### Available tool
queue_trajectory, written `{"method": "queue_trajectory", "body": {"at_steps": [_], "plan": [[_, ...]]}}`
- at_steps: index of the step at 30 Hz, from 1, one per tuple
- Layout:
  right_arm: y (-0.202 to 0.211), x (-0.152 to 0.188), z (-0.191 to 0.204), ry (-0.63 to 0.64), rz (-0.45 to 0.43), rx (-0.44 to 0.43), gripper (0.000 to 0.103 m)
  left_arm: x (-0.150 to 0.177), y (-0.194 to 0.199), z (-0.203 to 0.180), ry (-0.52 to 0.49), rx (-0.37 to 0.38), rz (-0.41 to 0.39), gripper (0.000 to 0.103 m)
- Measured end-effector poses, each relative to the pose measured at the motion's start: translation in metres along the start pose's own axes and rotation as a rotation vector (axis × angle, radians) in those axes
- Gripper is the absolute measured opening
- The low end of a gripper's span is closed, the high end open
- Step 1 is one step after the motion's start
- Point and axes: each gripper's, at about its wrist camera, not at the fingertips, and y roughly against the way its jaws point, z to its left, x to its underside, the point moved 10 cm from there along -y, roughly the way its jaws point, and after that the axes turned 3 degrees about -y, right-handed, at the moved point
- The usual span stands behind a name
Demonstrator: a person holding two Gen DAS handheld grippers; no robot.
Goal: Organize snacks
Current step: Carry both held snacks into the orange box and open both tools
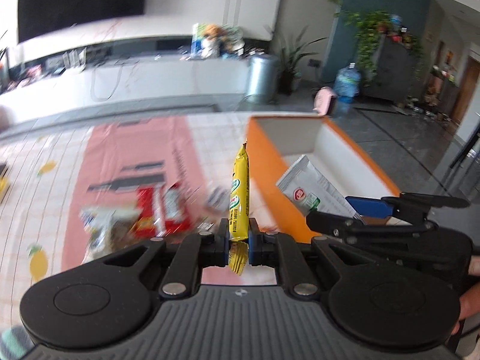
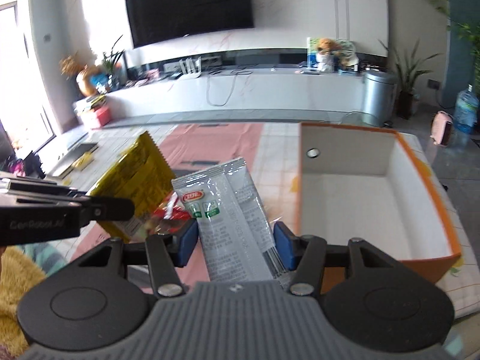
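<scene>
My left gripper (image 1: 238, 238) is shut on a yellow snack packet (image 1: 240, 198), held edge-on above the table; the packet also shows in the right wrist view (image 2: 135, 186). My right gripper (image 2: 237, 244) is shut on a silver-white snack packet (image 2: 231, 210), which also shows in the left wrist view (image 1: 312, 189). An orange box with a white inside (image 2: 426, 195) stands open at the right, just beyond both grippers; it also shows in the left wrist view (image 1: 360, 153).
Red snack packets (image 1: 163, 210) and a clear bag of snacks (image 1: 105, 228) lie on the pink and checked tablecloth (image 1: 120, 156) at the left. A red wrapper (image 2: 174, 210) lies under the held packets. Beyond the table is a white TV bench (image 2: 240, 93).
</scene>
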Motion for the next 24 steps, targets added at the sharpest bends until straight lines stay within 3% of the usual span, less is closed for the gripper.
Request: {"method": "queue_trajectory", "body": {"at_steps": [8, 14, 24], "plan": [[0.005, -0.039, -0.095, -0.187, 0.019, 0.071, 0.053, -0.047, -0.044, -0.060, -0.059, 0.140, 0.014, 0.012], [-0.030, -0.040, -0.154, -0.306, 0.119, 0.103, 0.053, -0.053, -0.117, -0.090, -0.054, 0.226, 0.173, 0.012], [-0.110, -0.026, -0.186, -0.401, 0.342, 0.068, 0.053, -0.032, -0.190, -0.099, -0.131, 0.212, 0.390, 0.012]]}}
